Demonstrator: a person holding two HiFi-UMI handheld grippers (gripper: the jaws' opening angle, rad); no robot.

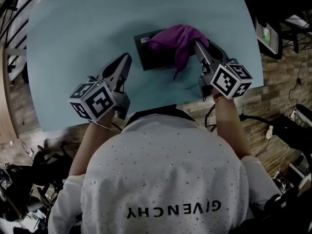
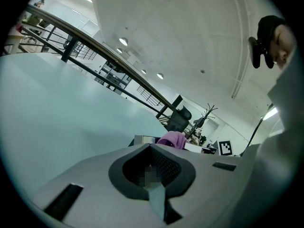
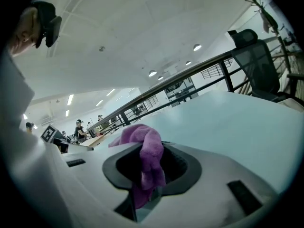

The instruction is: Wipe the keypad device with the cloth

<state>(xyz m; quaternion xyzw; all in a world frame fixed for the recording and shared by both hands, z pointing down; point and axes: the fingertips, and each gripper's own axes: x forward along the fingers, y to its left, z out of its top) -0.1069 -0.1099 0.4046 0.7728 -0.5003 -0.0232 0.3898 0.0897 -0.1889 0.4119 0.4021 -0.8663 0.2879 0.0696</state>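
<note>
A dark rectangular keypad device lies on the pale blue table, partly covered by a purple cloth. My right gripper is shut on the cloth, which drapes over the device's right part and hangs down toward me. In the right gripper view the purple cloth is pinched between the jaws. My left gripper is shut and empty, its tips just left of the device's near left corner. The left gripper view shows the device and the cloth beyond the closed jaws.
The table's near edge runs just in front of the person's body. Past its right edge lie wooden flooring, cables and a chair. A railing and office chair stand beyond the table in the right gripper view.
</note>
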